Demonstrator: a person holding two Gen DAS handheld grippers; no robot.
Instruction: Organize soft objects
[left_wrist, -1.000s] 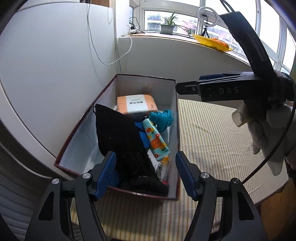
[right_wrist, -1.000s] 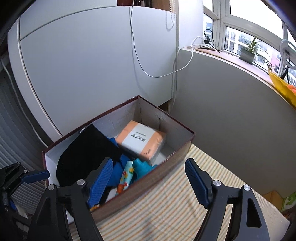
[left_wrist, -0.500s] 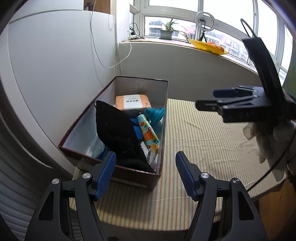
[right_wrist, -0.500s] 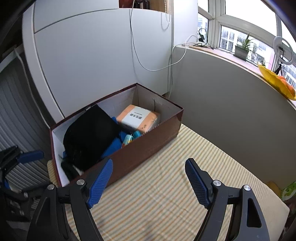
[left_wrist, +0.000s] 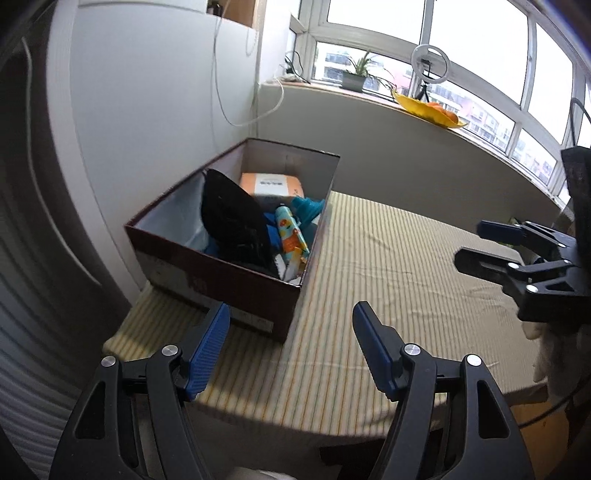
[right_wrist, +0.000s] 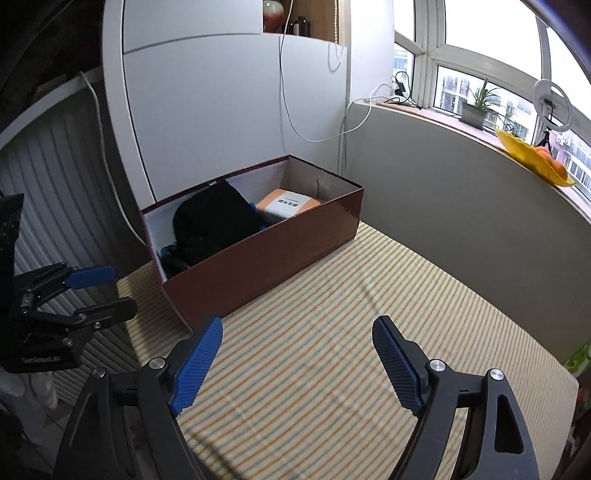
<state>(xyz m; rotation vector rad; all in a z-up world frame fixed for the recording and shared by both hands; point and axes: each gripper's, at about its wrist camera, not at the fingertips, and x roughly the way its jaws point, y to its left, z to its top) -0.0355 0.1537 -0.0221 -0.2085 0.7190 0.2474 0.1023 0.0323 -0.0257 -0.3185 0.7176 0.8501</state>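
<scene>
1. Left wrist view: the box (left_wrist: 236, 266) is being seen ahead and slightly left of the left tool (left_wrist: 291, 347), its near corner just beyond the blue pads; its long axis is running away from the tool toward the wall corner.
2. Right wrist view: the same box (right_wrist: 258, 254) is lying ahead and to the left of the right tool (right_wrist: 297, 363), farther off, with its long side being presented at a slant. The left tool is judged nearer.
3. Both tools are being held released, jaws spread wide, nothing between the pads.
4. Soft things are being kept inside the box: a black cloth item (left_wrist: 232, 221) is standing propped at the near end, an orange tissue pack (left_wrist: 271, 184) is lying flat at the far end, and a patterned tube (left_wrist: 291, 234) and a teal item (left_wrist: 306, 208) are resting along the right wall. Blue fabric is showing beneath the black item.
5. The striped counter (left_wrist: 388, 266) is being seen with no loose soft thing on it; sorting is judged nearly finished or done.
</scene>
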